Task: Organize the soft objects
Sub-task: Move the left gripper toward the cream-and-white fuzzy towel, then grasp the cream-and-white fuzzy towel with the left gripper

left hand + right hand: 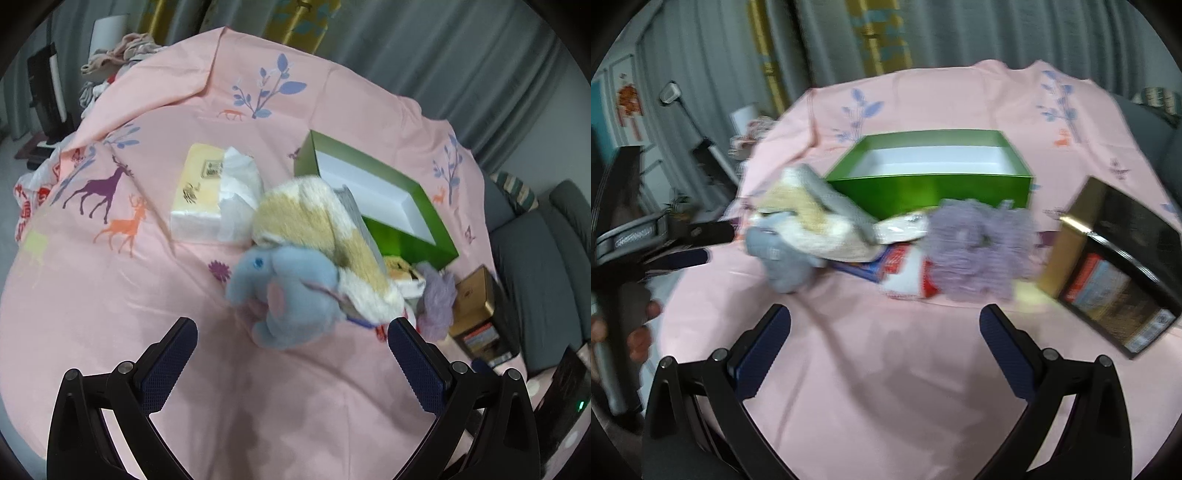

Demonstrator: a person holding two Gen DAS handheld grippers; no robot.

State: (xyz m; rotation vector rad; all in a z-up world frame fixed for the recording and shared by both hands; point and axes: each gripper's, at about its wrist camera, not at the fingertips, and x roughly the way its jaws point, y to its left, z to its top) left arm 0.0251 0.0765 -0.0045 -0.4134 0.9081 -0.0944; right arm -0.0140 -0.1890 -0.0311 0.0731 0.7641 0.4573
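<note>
Beside green box [931,188], blue plush elephant [291,291]

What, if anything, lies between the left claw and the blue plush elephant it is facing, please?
Nothing visible does. The left claw is open, and only bare pink cloth lies between it and the blue plush elephant. The cream and tan plush lies over the elephant's far side, not on the claw's side.

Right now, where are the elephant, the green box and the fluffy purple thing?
elephant [291,291]: left wrist view, on its blue head.
green box [934,186]: right wrist view, on its front wall.
purple thing [979,251]: right wrist view, on its fuzzy middle.
</note>
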